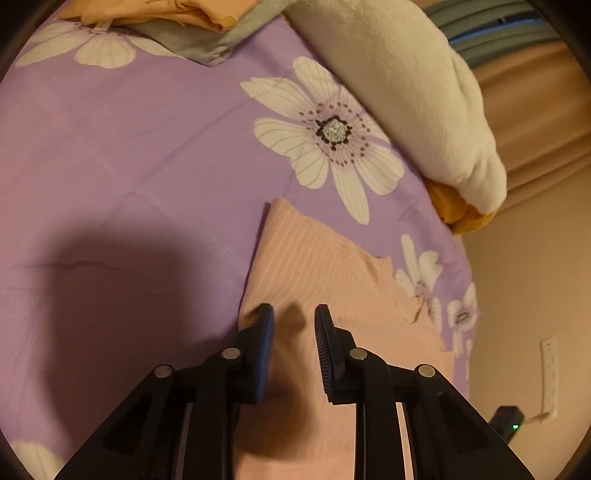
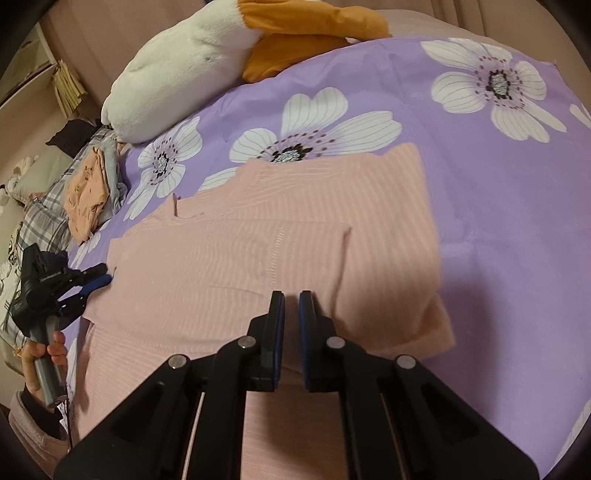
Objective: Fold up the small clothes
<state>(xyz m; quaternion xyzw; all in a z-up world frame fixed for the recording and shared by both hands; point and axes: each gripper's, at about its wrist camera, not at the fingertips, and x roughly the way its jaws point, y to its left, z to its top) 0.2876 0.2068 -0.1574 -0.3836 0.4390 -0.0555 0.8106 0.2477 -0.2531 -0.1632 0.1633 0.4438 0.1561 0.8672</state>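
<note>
Left wrist view: the pink ribbed garment (image 1: pixel 325 280) was laid flat on the purple flowered bedsheet (image 1: pixel 147 155), toward the sheet's right edge. The left gripper (image 1: pixel 294 314) was hung right over it, its jaws parted by a narrow gap with only flat fabric seen beneath, nothing pinched. One big white plush toy (image 1: pixel 417 99) with an orange part was parked along the far right edge, and one little stack of folded clothes (image 1: pixel 192 22), orange on grey, was seen at the far edge. The whole left half of the sheet was left bare, shaded by a big shadow. Past the right edge, beige curtains (image 1: pixel 535 122) and a wall were seen.

Right wrist view: the same garment (image 2: pixel 266 236) was spread across the middle of the sheet (image 2: pixel 498 192), one sleeve folded over the body. The right gripper (image 2: pixel 291 299) was held over its near hem with the jaws pressed nearly together; no cloth could be made out between them. The left gripper (image 2: pixel 98 277) was seen at the garment's left edge, held in the person's hand (image 2: pixel 44 354). The plush (image 2: pixel 177 74) was sat at the far-left corner, the folded stack (image 2: pixel 88 188) just off the left edge. Plenty of open sheet was left to the right.
</note>
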